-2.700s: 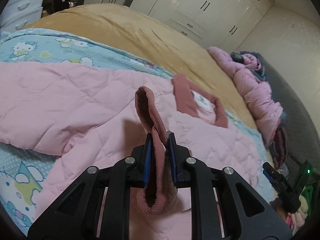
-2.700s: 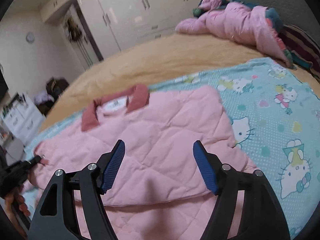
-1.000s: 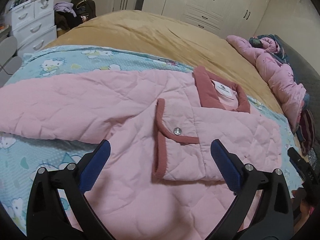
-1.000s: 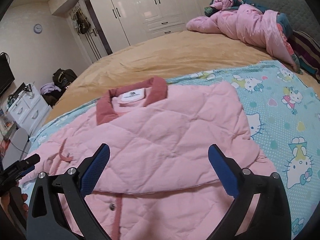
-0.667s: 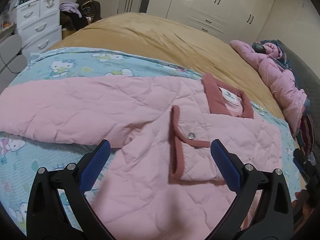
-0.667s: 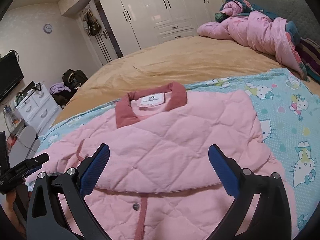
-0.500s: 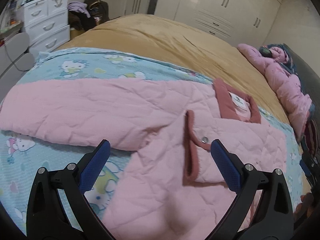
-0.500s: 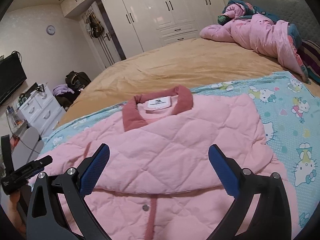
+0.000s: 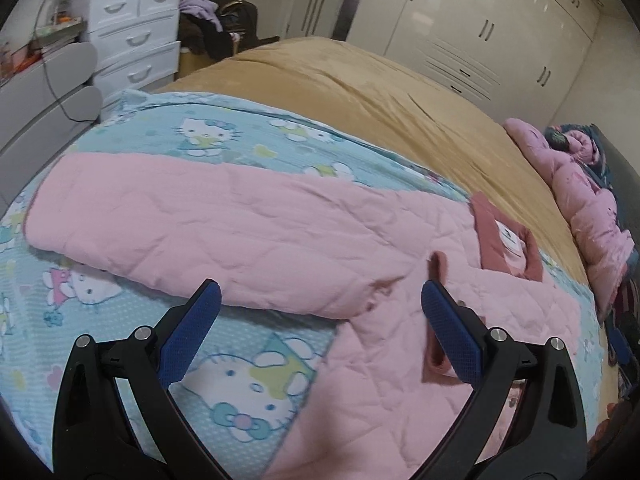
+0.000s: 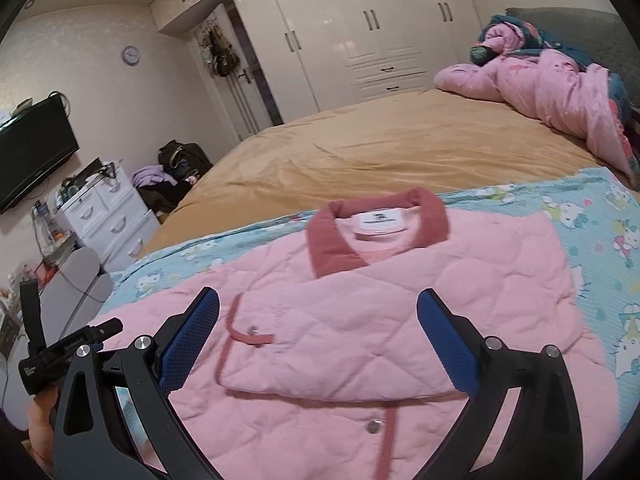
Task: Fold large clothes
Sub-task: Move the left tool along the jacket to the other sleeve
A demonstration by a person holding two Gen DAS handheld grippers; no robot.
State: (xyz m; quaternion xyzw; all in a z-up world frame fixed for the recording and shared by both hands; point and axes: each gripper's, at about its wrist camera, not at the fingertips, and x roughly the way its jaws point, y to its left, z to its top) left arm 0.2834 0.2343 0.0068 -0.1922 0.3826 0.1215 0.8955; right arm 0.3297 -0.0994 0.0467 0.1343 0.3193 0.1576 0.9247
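A pink quilted jacket (image 10: 400, 320) with a dusty-red collar (image 10: 380, 204) lies face up on a blue cartoon-cat blanket (image 9: 240, 364). Its right sleeve is folded across the chest, the red cuff (image 10: 236, 336) with a snap lying left of centre. The other sleeve (image 9: 224, 232) stretches out flat to the left in the left wrist view. My left gripper (image 9: 320, 332) hovers open over the armpit area where that sleeve meets the body, holding nothing. My right gripper (image 10: 320, 336) is open above the folded sleeve, also empty.
The blanket lies on a bed with a tan cover (image 10: 380, 148). A crumpled pink coat (image 10: 560, 80) lies by the headboard. White drawers (image 9: 132, 36) and a grey unit (image 9: 44, 92) stand beside the bed; wardrobes (image 10: 360, 36) line the far wall.
The left gripper let go of the red cuff, opened wide, and swung left toward the outstretched sleeve. The folded sleeve now rests on the chest. The right gripper rose slightly and stayed open.
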